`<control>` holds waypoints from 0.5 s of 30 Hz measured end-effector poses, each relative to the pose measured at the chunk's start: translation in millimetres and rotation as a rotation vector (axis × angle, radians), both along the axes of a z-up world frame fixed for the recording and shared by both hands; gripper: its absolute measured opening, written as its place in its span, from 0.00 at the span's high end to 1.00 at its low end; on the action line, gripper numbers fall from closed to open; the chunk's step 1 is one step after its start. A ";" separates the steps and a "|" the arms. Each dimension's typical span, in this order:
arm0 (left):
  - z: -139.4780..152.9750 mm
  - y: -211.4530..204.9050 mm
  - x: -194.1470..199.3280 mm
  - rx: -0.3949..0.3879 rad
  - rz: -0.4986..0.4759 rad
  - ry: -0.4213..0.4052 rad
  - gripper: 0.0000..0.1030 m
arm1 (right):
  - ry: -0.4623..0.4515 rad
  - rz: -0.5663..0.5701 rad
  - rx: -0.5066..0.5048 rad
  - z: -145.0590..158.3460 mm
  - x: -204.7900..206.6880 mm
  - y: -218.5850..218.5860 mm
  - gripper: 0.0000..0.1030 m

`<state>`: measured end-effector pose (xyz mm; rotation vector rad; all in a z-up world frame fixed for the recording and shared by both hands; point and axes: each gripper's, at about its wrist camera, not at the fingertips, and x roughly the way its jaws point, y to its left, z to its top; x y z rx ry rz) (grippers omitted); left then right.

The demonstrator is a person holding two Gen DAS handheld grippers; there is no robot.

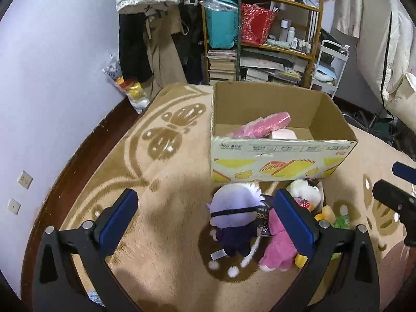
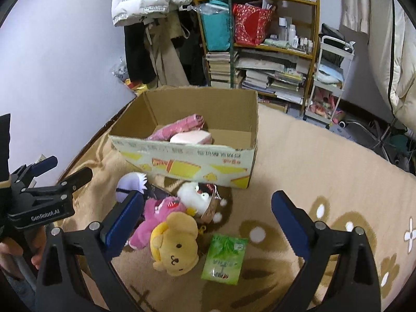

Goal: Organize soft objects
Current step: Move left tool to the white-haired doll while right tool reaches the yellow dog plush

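Left gripper (image 1: 205,215): fingers spread wide, nothing between them; its right finger (image 1: 293,223) covers part of the pink plush (image 1: 278,249) at lower centre of the left wrist view. Right gripper (image 2: 208,218): likewise spread and empty; its left finger (image 2: 124,221) hides the lower half of the white-haired doll (image 2: 131,183).

The toy pile lies on the beige carpet (image 1: 166,208), just in front of the cardboard box (image 1: 280,161) at centre frame. Inside the box, a pink wrapped bundle (image 1: 262,126) and a pale pink block (image 1: 283,134) are partly cut off by the near wall.

The left wrist view shows the doll whole, face down. The yellow bear plush (image 2: 176,244) and green packet (image 2: 225,260) are clear only in the right wrist view; in the other they are slivers behind the finger. The white plush (image 2: 193,196) touches the pink one. Box lettering is illegible.
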<state>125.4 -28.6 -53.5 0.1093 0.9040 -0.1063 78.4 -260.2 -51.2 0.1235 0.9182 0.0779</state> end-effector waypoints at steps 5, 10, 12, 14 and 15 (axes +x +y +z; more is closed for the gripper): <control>-16.6 2.2 0.5 0.001 0.001 0.035 0.00 | 0.022 0.002 0.016 -9.9 0.4 3.2 0.00; -34.3 2.0 1.6 -0.005 -0.003 0.082 0.00 | 0.059 0.026 0.021 -24.8 2.1 12.3 0.00; -39.9 1.6 2.7 -0.007 -0.004 0.101 0.00 | 0.074 0.039 0.019 -30.7 3.0 16.0 0.00; -44.2 1.7 3.9 -0.005 -0.008 0.115 0.00 | 0.087 0.058 0.021 -37.0 5.2 19.8 0.00; -47.0 1.8 4.9 -0.006 -0.012 0.127 0.00 | 0.091 0.063 0.022 -38.7 5.2 19.9 0.00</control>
